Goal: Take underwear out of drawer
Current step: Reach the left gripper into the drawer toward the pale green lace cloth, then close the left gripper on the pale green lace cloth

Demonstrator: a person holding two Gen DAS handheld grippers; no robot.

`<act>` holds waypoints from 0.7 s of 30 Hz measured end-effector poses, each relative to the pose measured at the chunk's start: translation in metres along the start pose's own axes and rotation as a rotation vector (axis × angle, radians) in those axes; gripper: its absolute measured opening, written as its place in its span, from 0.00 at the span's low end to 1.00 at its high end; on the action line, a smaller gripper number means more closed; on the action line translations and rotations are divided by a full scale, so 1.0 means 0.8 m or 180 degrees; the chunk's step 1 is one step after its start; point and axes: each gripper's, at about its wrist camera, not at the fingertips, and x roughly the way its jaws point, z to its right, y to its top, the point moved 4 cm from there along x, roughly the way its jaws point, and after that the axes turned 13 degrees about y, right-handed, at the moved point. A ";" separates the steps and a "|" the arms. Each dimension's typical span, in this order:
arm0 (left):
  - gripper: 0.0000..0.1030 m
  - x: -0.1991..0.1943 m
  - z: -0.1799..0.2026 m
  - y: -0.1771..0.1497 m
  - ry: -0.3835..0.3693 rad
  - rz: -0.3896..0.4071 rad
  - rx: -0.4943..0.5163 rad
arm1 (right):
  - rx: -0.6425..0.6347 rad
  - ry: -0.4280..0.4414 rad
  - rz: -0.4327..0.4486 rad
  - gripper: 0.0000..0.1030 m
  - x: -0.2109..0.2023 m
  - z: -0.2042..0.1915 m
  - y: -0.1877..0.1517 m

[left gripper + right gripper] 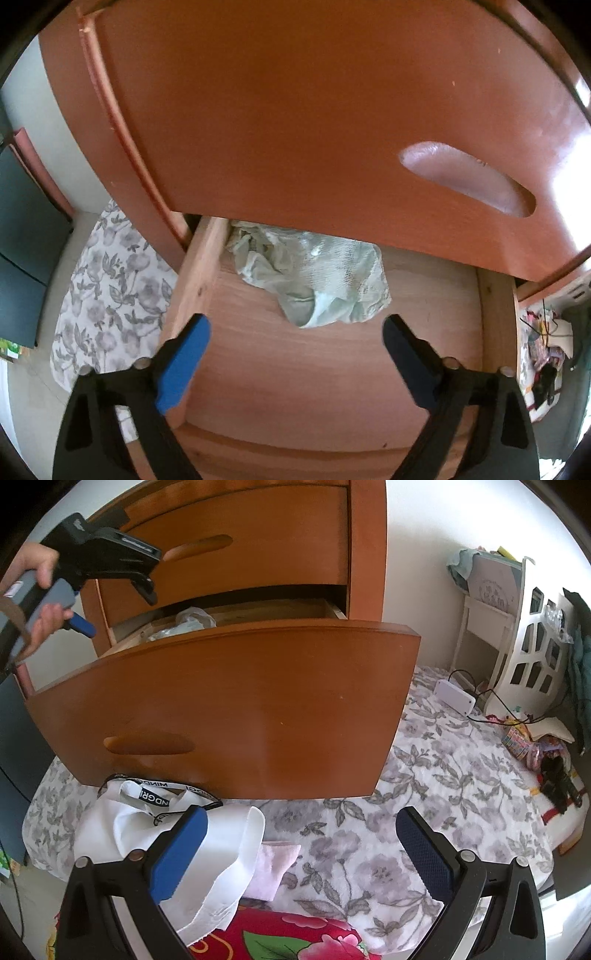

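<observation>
Hanging over the pulled-out drawer [332,369], the left gripper [295,328] had its jaws apart and empty. Pale green underwear [314,280] lay crumpled at frame centre, against the drawer's far end. The right gripper [301,825] stood spread, empty, above the floral bed [424,775].

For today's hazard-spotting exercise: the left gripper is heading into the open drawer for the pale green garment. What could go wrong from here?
1. The underwear lies partly under the closed drawer above, so the left gripper might knock that front as it reaches in.
2. The cloth is crumpled and thin; open jaws may pinch only a fold, which could slip out.
3. It sits near the drawer's side wall, which a finger may catch.
</observation>
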 end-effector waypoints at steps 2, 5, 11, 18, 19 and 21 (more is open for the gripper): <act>0.86 0.006 0.009 0.002 -0.0009 -0.0011 -0.0036 | 0.0025 0.0021 -0.0006 1.00 0.001 0.001 0.000; 0.80 0.017 0.018 0.005 0.0009 -0.0076 -0.0118 | 0.0062 0.0052 -0.0005 1.00 0.001 0.004 0.000; 0.72 0.035 0.028 0.015 0.0008 -0.0143 -0.0316 | 0.0162 0.0127 -0.0015 1.00 0.002 0.010 -0.002; 0.64 0.063 0.029 0.017 0.0085 -0.0293 -0.0507 | 0.0333 0.0185 -0.0013 1.00 0.002 0.022 -0.004; 0.64 0.068 0.029 0.017 0.0065 -0.0341 -0.0562 | 0.0349 0.0179 -0.0004 1.00 0.002 0.023 -0.004; 0.64 0.076 0.029 0.017 0.0081 -0.0386 -0.0585 | 0.0365 0.0180 0.0011 1.00 0.001 0.024 -0.004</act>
